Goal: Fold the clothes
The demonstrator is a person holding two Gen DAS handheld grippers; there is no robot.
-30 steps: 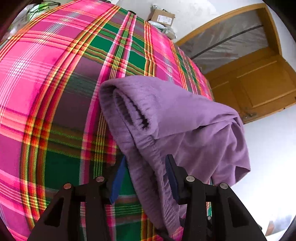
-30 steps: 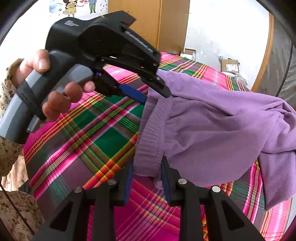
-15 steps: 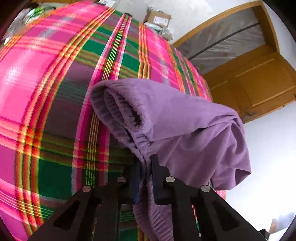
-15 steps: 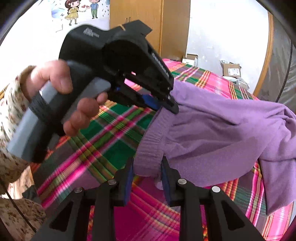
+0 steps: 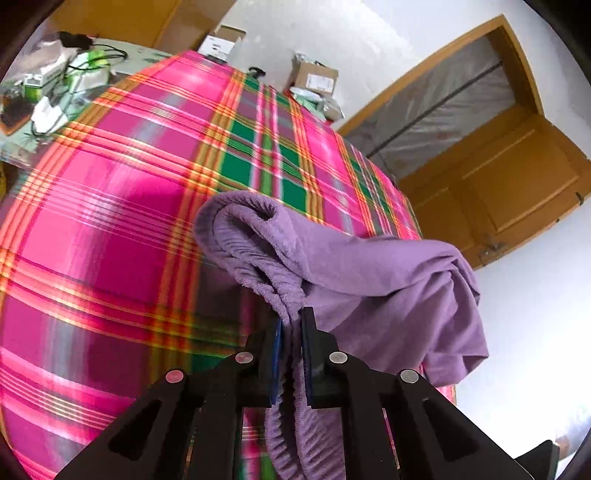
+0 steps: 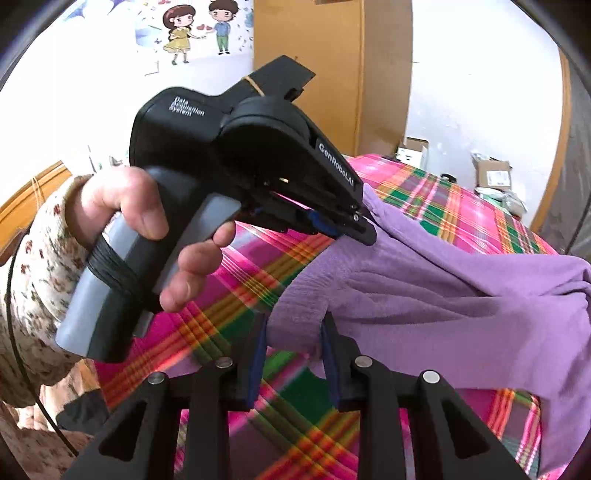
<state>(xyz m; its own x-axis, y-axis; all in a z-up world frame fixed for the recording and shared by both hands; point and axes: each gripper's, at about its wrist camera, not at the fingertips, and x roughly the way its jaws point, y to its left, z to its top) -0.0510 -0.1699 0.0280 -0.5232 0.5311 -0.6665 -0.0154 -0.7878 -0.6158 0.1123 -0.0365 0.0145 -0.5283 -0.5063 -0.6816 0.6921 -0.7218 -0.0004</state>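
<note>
Above plaid bedspread, purple garment waistband pinched by left tongs, right tongs.

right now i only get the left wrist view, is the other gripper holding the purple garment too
Observer: Yes, the right gripper is shut on the ribbed waistband of the purple garment.
Operator: can you see my side from there
Observer: Yes. The left gripper pinches the same waistband further along, with a hand wrapped around its handle.
Operator: whats behind that hand
Observer: A wall with a cartoon sticker of two children, and beside it a wooden cabinet.
</note>
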